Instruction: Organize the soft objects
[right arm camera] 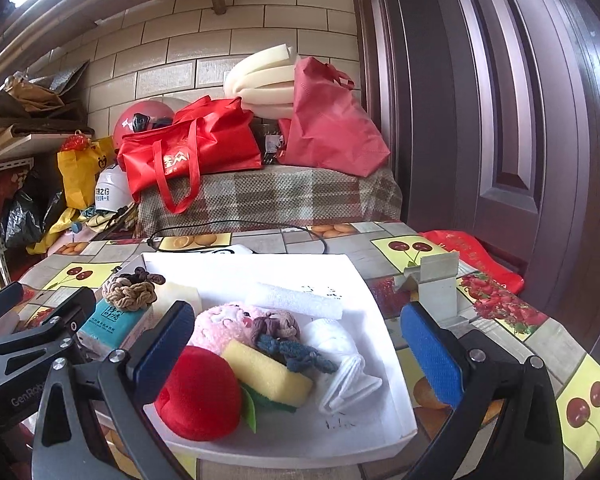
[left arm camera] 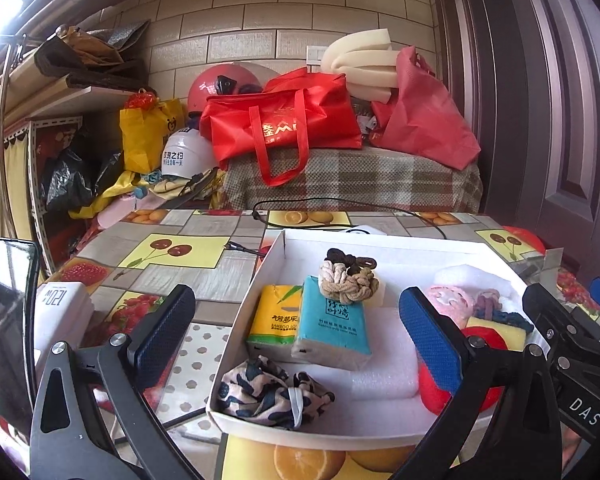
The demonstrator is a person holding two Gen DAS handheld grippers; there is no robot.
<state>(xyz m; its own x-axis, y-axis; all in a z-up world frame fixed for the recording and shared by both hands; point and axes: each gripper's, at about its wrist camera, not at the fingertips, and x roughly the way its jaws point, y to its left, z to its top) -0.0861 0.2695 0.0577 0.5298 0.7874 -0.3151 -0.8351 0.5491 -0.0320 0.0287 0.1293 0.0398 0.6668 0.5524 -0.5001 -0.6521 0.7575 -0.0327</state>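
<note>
A white box (left arm camera: 278, 254) (right arm camera: 384, 320) on the table holds soft things. On its left side lie a yellow tissue pack (left arm camera: 274, 314), a teal tissue pack (left arm camera: 334, 320) with a beige knotted rope (left arm camera: 348, 282) on top, and a patterned cloth (left arm camera: 268, 390). On its right side lie a red plush (right arm camera: 200, 396), a yellow sponge (right arm camera: 268, 372), a pink plush (right arm camera: 228, 324), a blue rope knot (right arm camera: 296, 354) and a white face mask (right arm camera: 348, 384). My left gripper (left arm camera: 298, 332) stands open over the box's left part, nothing between its fingers. My right gripper (right arm camera: 300, 344) stands open above the right pile, touching none of it.
A black cable (left arm camera: 340, 206) runs across the table's far edge. A small metal stand (right arm camera: 436, 284) sits right of the box. A white stack (left arm camera: 62, 308) lies at the table's left. Behind are red bags (left arm camera: 284, 124), helmets and a plaid-covered bench (right arm camera: 268, 196).
</note>
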